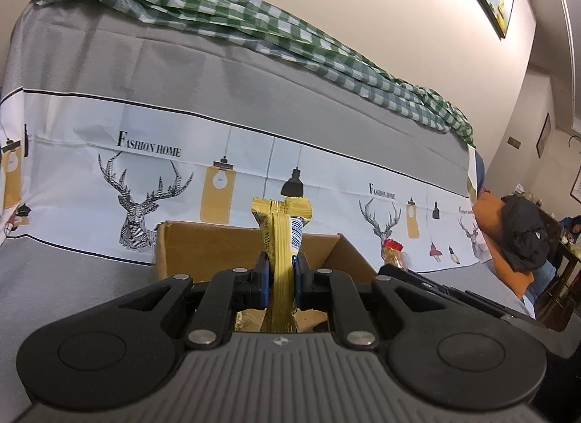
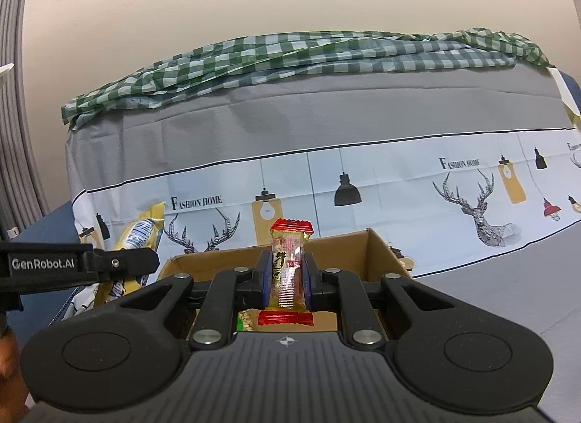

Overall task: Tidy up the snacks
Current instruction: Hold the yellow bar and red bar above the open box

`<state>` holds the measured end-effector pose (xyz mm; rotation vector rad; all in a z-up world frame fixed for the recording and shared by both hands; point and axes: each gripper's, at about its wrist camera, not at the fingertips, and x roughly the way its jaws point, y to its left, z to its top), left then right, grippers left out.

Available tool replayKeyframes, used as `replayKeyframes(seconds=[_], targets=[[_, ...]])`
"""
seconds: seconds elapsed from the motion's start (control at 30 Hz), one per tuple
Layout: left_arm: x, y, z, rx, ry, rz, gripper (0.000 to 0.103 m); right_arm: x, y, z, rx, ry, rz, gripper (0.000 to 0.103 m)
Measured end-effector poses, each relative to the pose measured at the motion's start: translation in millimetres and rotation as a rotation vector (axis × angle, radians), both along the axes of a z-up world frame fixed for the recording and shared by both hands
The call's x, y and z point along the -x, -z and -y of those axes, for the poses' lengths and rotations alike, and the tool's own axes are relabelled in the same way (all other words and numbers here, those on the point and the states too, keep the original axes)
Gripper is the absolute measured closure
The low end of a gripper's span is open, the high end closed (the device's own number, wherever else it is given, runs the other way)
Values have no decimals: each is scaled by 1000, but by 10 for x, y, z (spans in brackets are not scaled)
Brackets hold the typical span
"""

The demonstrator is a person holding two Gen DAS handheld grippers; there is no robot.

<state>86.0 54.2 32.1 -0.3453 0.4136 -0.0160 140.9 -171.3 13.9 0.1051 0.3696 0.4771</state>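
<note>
Left wrist view: the left gripper (image 1: 282,279) pinches a gold snack wrapper (image 1: 281,237) upright at centre frame, in front of an open cardboard box (image 1: 203,245).

Right wrist view: the right gripper (image 2: 287,283) pinches a red-ended candy packet (image 2: 288,266) upright over the same box (image 2: 377,256); the left gripper and its gold wrapper show at lower left.

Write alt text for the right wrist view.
The right gripper pinches a red-ended snack packet upright over an open cardboard box. At left, the left gripper holds a yellow packet, against a deer-print cloth.
</note>
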Motion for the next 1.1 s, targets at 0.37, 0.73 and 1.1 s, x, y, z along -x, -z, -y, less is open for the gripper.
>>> replayKeyframes(seconds=[0.37, 0.73, 1.1], targets=[[-41, 21, 72, -22, 17, -1, 89, -15, 9, 8, 3, 8, -3, 86], [-56, 40, 149, -34, 42, -2, 89, -8, 15, 21, 6, 23, 6, 86], [-66, 49, 188, -39, 53, 1, 89, 0, 15, 17, 8, 30, 7, 86]])
